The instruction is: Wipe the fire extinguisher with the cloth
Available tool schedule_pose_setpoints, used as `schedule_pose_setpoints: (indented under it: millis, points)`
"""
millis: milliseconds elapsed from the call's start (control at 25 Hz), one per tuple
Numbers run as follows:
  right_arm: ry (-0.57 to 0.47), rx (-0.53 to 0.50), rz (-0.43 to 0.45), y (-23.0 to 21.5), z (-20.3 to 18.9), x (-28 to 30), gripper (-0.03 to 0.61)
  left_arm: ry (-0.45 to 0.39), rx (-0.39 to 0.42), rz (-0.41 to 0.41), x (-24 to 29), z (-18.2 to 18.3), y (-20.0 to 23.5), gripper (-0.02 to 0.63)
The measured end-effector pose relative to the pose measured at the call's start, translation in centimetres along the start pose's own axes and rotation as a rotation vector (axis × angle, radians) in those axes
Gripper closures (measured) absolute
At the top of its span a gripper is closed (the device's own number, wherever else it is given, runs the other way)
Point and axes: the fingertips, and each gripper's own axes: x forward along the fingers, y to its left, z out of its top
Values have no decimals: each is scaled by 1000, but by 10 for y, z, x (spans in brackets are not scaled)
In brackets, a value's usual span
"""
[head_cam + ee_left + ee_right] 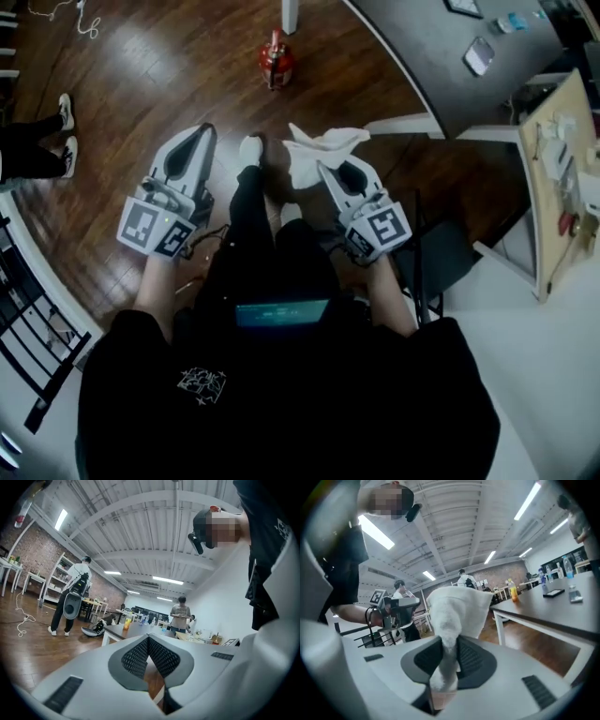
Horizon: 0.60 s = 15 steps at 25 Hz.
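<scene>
— So, how many of each?
— Two grippers, one cloth point(314, 150) point(454, 604), one fire extinguisher point(276, 62).
— The jaws?
— On the left gripper point(200, 132) point(148, 639) they are pressed together, tips touching, nothing between. On the right gripper point(324, 170) point(447, 645) they are clamped on the white cloth, which bunches up crumpled above them.
— And the extinguisher?
— Red, with pale patches on its side. It sits on the wooden floor point(169, 66) ahead of the person point(281, 384), well apart from both grippers and the cloth.
</scene>
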Motion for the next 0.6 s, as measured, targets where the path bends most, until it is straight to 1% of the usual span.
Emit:
schedule_pose_setpoints:
  millis: [40, 120, 200, 280, 360, 600]
  points:
    - [25, 8, 18, -25, -24, 28, 492, 15, -18, 26, 20, -34, 31, 615]
    - [50, -2, 15, -63, -59, 68, 492, 30, -25, 37, 50, -86, 74, 615]
    - [41, -13, -16, -75, -73, 79, 492, 29, -46, 13, 60, -116, 86, 615]
    - [27, -7, -55, -78, -81, 75, 492, 25, -71, -12, 61, -133, 82, 615]
    - [19, -6, -84, -81, -87, 74, 492, 23, -75, -25, 65, -143, 77, 615]
    - [-21, 10, -116, -84, -83, 79, 491, 1, -83, -9, 71, -157, 69, 615]
